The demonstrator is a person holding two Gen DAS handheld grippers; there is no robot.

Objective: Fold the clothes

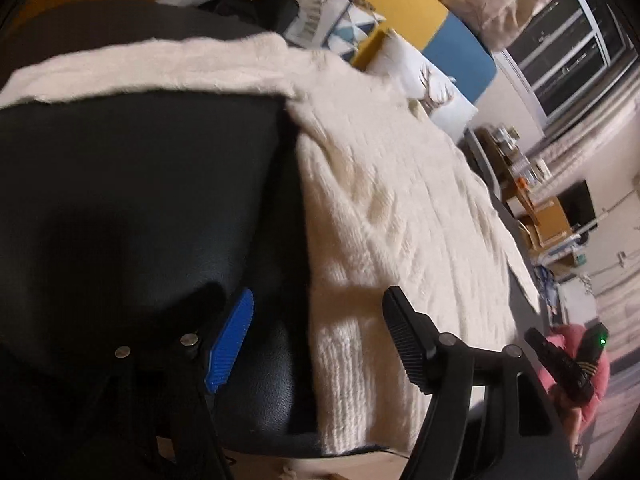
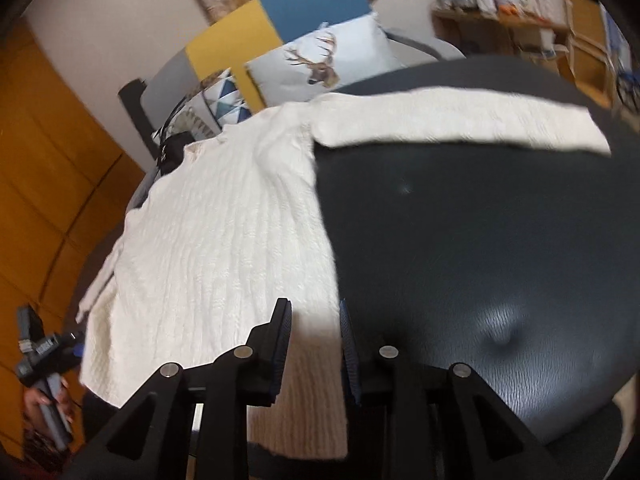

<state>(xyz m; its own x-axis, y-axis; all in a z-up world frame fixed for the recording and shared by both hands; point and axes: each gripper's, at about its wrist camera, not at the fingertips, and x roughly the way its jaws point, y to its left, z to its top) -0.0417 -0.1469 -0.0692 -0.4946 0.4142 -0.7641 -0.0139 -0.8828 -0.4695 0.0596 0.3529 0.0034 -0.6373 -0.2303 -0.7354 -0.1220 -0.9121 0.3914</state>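
Note:
A cream cable-knit sweater lies spread flat on a black leather surface. One sleeve stretches sideways over the black. My left gripper hovers above the hem at the sweater's side edge, open wide, and neither pad touches the knit. In the right wrist view the sweater fills the left half, and its other sleeve reaches to the right. My right gripper stands over the hem's right corner, its jaws a little apart with knit visible in the gap, not pinched.
A deer-print pillow, a triangle-pattern pillow and a black bag sit beyond the sweater's collar, before a yellow and blue headboard. Orange cabinet doors stand on the left. Cluttered wooden shelves stand on the right.

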